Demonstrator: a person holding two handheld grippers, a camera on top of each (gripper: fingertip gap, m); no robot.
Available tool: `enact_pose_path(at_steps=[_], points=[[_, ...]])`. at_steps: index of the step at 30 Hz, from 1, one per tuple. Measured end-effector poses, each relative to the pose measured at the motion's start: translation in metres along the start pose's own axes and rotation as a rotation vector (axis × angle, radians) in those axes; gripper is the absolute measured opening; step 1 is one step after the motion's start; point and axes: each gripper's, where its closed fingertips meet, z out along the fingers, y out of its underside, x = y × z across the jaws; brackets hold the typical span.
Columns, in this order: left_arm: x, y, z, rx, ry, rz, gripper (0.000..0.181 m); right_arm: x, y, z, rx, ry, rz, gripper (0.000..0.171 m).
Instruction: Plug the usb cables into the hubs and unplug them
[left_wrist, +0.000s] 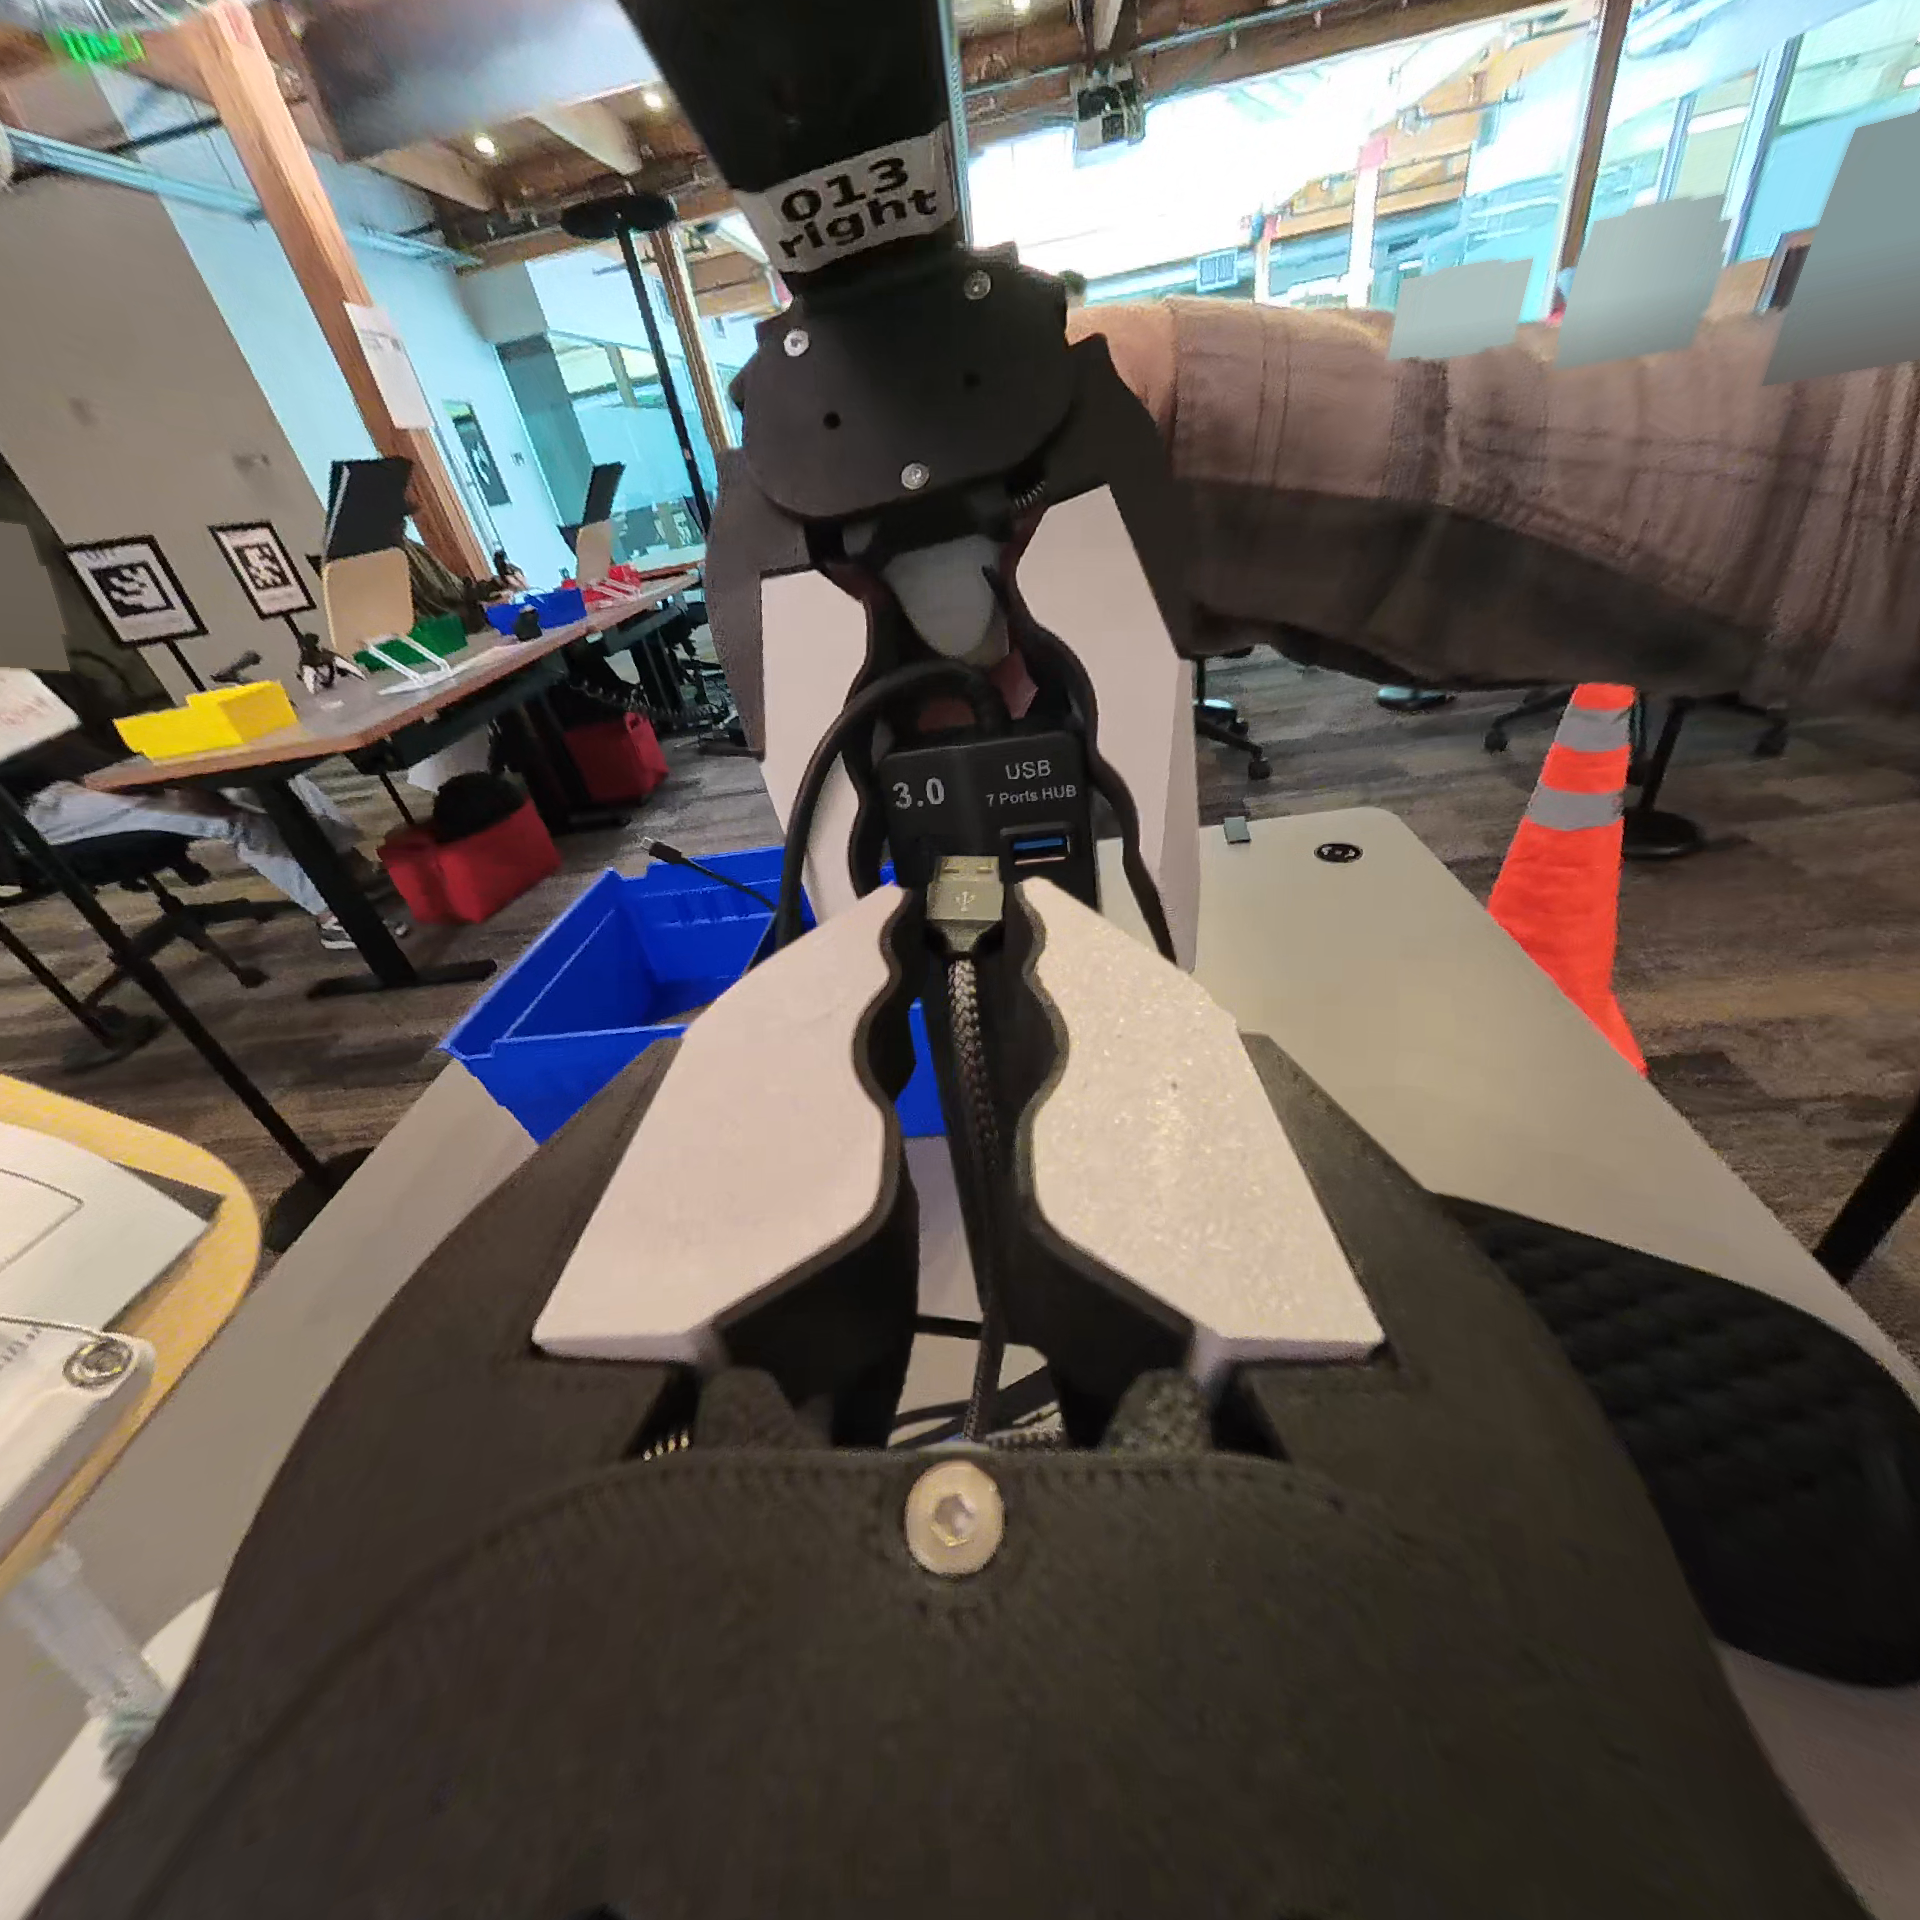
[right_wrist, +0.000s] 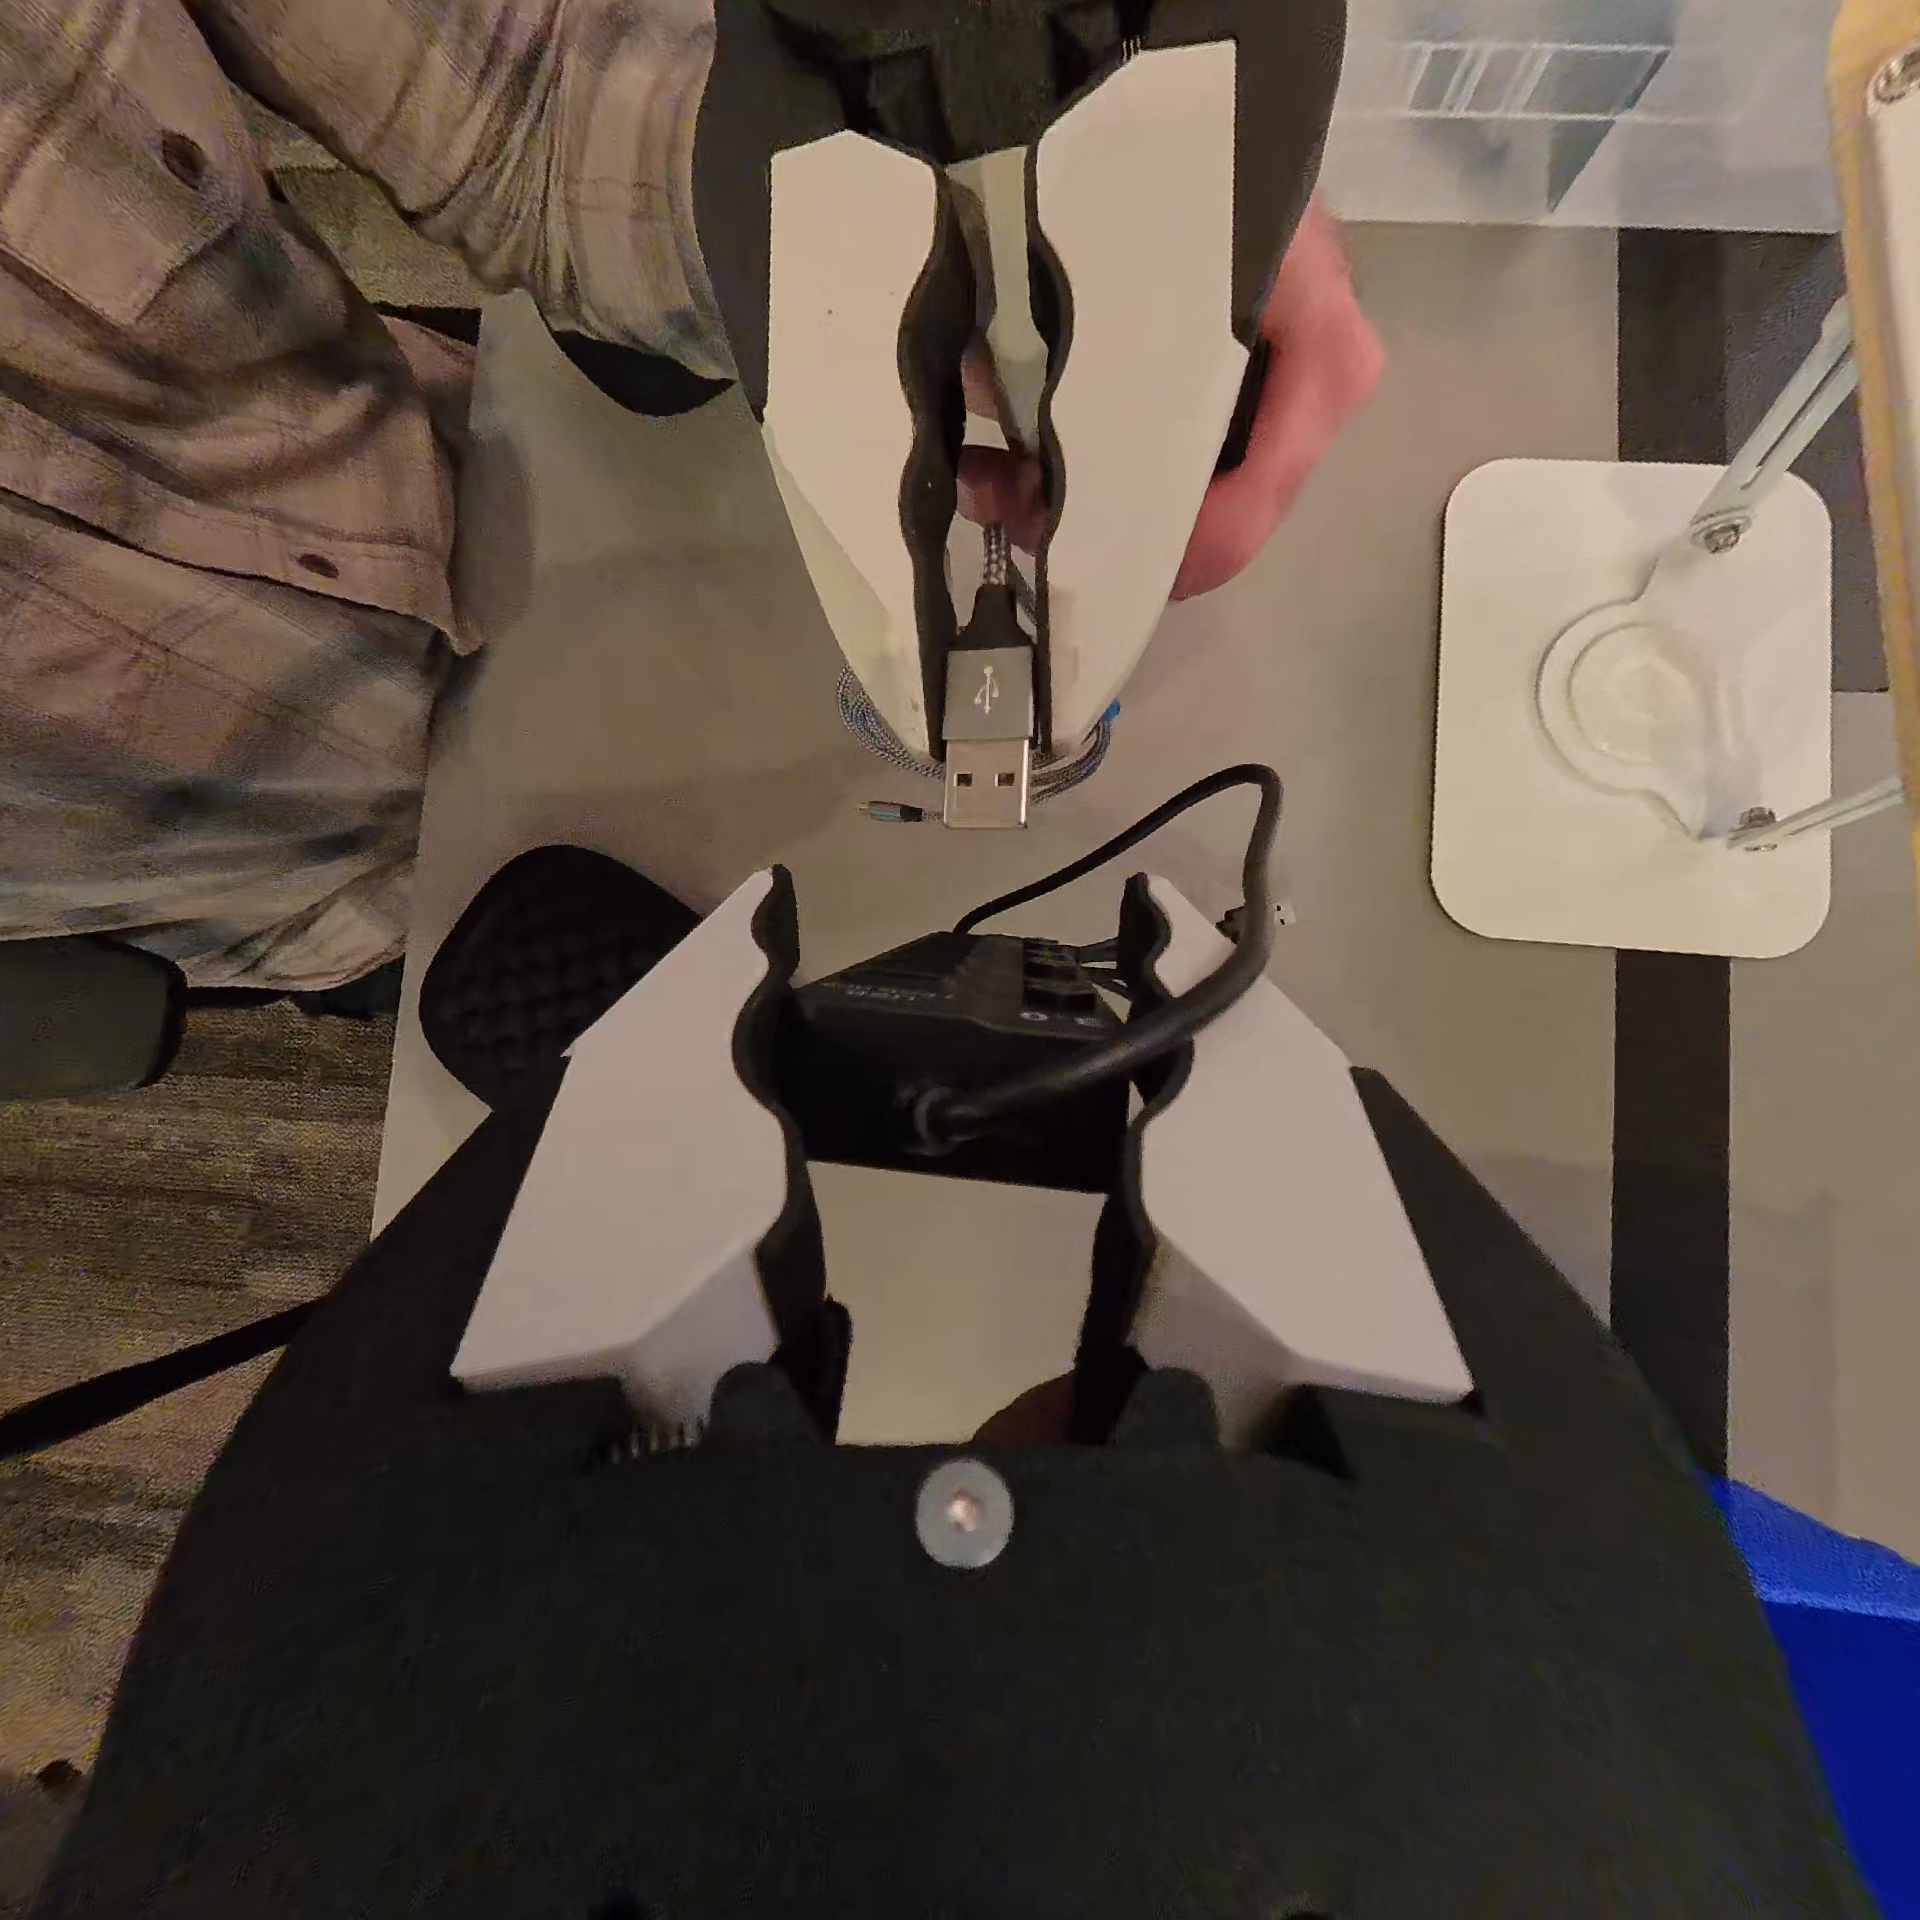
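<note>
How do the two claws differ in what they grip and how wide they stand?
The left claw pinches a braided cable's USB plug, fingers nearly together; the right claw spans a black hub, fingers spread wider. The plug is slim and grey with a metal tip; the hub is blocky. Both are clamped, facing each other, plug not yet inserted.

Grey table (right_wrist: 623, 644) bears a white lamp base (right_wrist: 1538, 883), coiled braided cable (right_wrist: 873, 727) (perhaps) and black mat (right_wrist: 520, 966).

USB plug (right_wrist: 987, 764) just short of the hub (right_wrist: 966, 1070), apart; bin (left_wrist: 623, 977) beyond hub; lamp base (right_wrist: 1631, 707) beside hub on counter (right_wrist: 623, 675).
</note>
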Motion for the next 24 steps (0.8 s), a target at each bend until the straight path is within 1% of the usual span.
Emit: enact_pose_path(at_steps=[4,7,14,19,24], points=[[-0.001,-0.004,-0.002,-0.011,-0.012,-0.045,0.014,0.002,-0.011,0.0,0.0,-0.009,-0.034,0.062],[-0.001,-0.008,-0.003,0.022,-0.01,-0.06,0.015,0.004,-0.016,0.001,0.0,-0.017,-0.044,0.062],[-0.002,-0.007,-0.001,0.032,-0.004,-0.097,0.015,0.007,-0.02,0.002,0.016,-0.025,-0.068,0.062],[-0.003,-0.002,0.002,-0.013,-0.035,-0.12,0.015,0.006,-0.02,0.002,0.011,-0.038,-0.082,0.062],[-0.002,-0.003,0.004,-0.02,-0.065,-0.108,0.015,0.007,-0.022,-0.001,0.003,-0.039,-0.1,0.062]])
